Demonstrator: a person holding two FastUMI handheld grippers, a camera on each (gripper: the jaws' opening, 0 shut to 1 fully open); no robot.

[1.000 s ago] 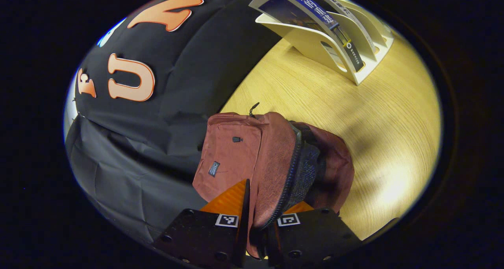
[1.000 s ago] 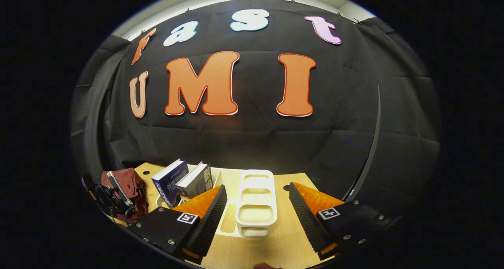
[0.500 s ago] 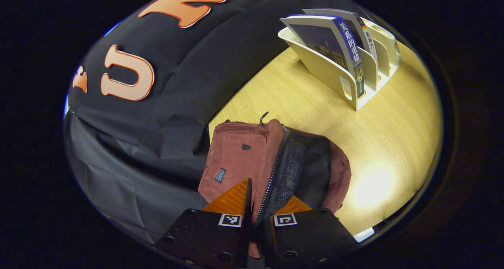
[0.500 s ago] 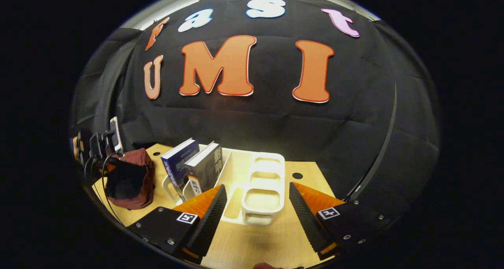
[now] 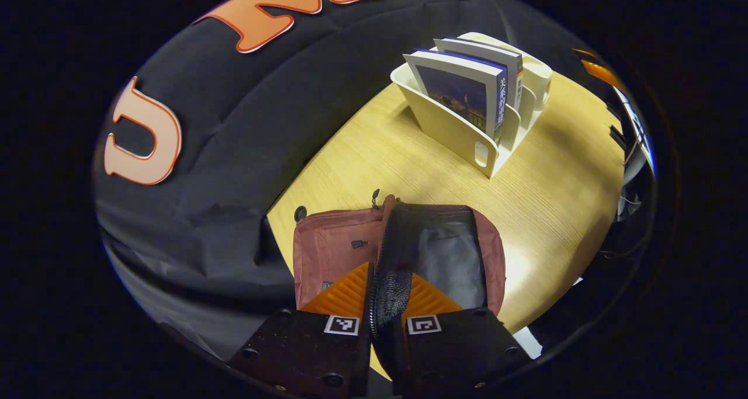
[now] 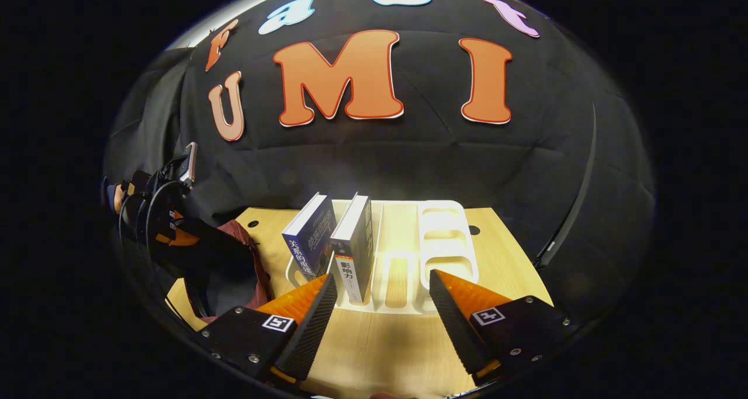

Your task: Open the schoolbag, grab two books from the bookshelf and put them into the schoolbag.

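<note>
On the table (image 5: 561, 188), one red schoolbag (image 5: 339, 250) gapes open with the left gripper (image 5: 383, 297) jaws clamped on its zipped edge, while the right gripper (image 6: 383, 305) hangs with jaws wide apart before the white bookshelf (image 6: 444, 241) holding two upright books (image 6: 310, 238), a blue and a dark one.

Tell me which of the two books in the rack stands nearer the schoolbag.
The blue-covered book. It sits in the rack's end slot on the schoolbag's side; the dark-covered book stands one slot further away, towards the empty slots.
</note>
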